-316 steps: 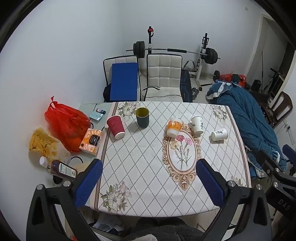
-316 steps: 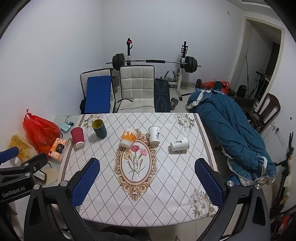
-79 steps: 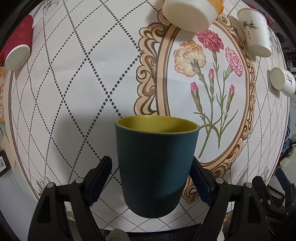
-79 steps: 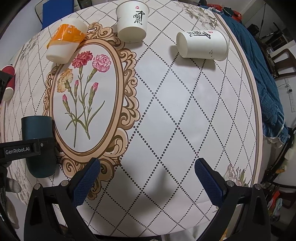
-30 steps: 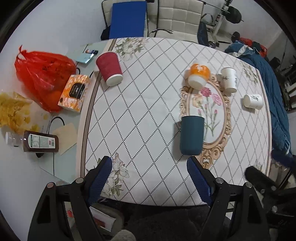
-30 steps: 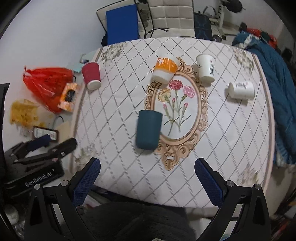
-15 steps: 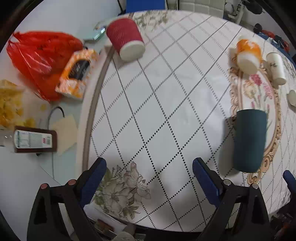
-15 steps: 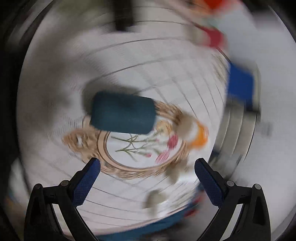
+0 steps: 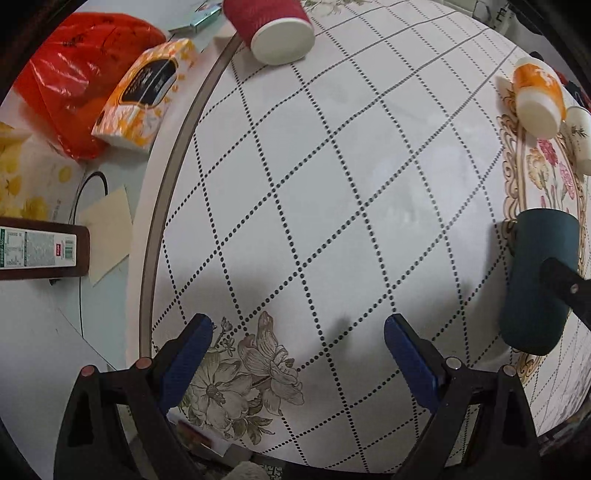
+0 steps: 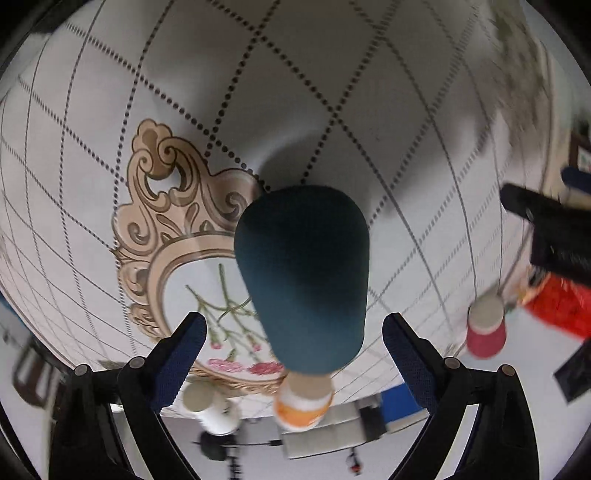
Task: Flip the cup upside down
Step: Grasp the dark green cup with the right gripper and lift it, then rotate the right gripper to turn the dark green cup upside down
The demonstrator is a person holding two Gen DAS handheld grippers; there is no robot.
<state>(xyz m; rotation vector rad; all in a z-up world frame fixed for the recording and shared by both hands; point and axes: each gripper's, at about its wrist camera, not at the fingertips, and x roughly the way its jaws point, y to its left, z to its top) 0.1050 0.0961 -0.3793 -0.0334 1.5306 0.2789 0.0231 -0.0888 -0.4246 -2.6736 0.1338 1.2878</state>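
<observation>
The dark teal cup [image 10: 303, 273] stands on the patterned tablecloth by the flower medallion; no yellow inside shows in either view. In the right wrist view, which is turned upside down, it sits between the fingers of my open right gripper [image 10: 291, 332], untouched. In the left wrist view the cup [image 9: 535, 280] is at the right edge, partly behind the right gripper's black arm [image 9: 565, 288]. My left gripper [image 9: 295, 354] is open and empty over the tablecloth's near left part.
A red paper cup [image 9: 273, 26], an orange-and-white cup [image 9: 539, 96] and a white paper cup [image 9: 580, 136] are on the table. A tissue box [image 9: 144, 96], red bag [image 9: 74, 74] and brown bottle [image 9: 37, 251] lie left of the cloth.
The left gripper set the teal cup down, let go and drew back to the left. The right gripper swung round, turned upside down and closed in around the cup.
</observation>
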